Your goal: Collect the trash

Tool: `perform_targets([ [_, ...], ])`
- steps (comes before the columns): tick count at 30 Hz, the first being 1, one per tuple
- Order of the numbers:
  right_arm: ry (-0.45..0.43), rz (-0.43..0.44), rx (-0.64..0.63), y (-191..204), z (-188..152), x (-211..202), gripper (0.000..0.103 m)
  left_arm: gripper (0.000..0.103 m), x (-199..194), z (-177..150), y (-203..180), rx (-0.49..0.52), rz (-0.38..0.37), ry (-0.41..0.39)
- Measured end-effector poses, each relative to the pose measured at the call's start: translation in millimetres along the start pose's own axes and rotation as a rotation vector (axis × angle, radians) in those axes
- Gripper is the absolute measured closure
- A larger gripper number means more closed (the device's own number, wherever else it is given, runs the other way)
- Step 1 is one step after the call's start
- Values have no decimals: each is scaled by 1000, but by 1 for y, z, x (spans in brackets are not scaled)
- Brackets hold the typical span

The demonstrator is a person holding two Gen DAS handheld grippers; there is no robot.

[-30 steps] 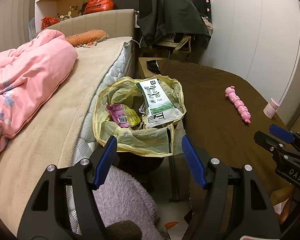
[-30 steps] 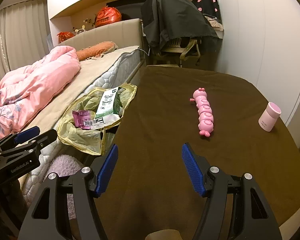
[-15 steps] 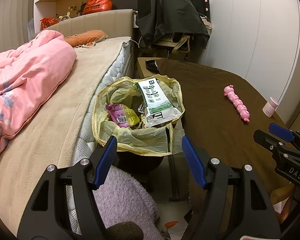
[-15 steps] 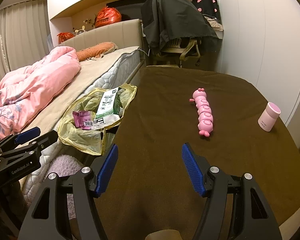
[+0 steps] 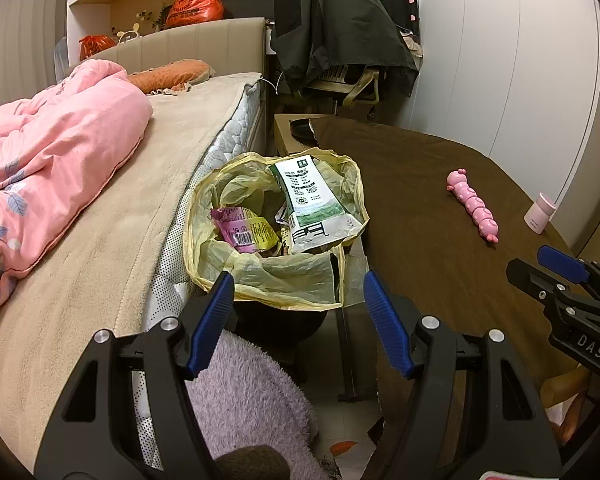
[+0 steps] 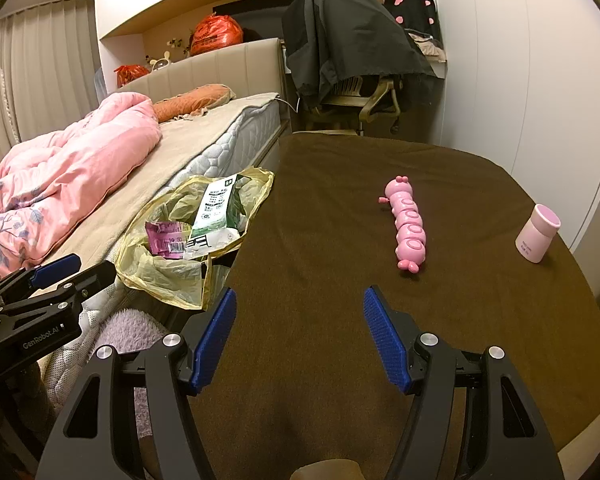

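Observation:
A trash bin lined with a yellow bag [image 5: 260,276] stands between the bed and the table; it also shows in the right wrist view [image 6: 160,276]. Inside lie a white and green carton [image 5: 312,204] and a purple and yellow wrapper [image 5: 244,232]. My left gripper [image 5: 300,320] is open and empty, just in front of the bin. My right gripper [image 6: 300,328] is open and empty over the brown table [image 6: 340,312]. A pink caterpillar toy [image 6: 408,224] and a small pink bottle [image 6: 538,238] stand on the table.
A bed with a pink duvet [image 5: 48,160] runs along the left. A lilac fluffy cloth [image 5: 252,392] lies below the left gripper. A chair draped in a dark jacket [image 6: 352,44] stands at the back. A white wall [image 6: 520,80] is at the right.
Both grippers stay open and nearly still. The left wrist view has drifted slightly, the bin sitting a touch further left and higher.

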State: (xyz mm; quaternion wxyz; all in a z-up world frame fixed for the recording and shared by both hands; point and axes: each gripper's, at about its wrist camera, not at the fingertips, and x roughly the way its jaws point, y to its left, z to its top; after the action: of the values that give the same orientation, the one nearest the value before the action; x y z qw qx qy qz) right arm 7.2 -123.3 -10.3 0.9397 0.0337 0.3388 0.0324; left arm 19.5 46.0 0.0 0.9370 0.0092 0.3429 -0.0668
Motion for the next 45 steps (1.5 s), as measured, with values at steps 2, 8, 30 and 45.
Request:
perform_targets([
  [2, 0, -2, -2, 0, 0, 0, 41, 39, 0, 0, 1, 1, -2, 2],
  [8, 1, -1, -1, 0, 0, 0, 41, 39, 0, 0, 0, 2, -2, 2],
  [30, -1, 2, -4, 1, -1, -2, 41, 39, -1, -3, 5, 6, -2, -3],
  [45, 15, 13, -16, -21, 3, 11, 41, 39, 5, 6, -7, -2, -30, 1],
])
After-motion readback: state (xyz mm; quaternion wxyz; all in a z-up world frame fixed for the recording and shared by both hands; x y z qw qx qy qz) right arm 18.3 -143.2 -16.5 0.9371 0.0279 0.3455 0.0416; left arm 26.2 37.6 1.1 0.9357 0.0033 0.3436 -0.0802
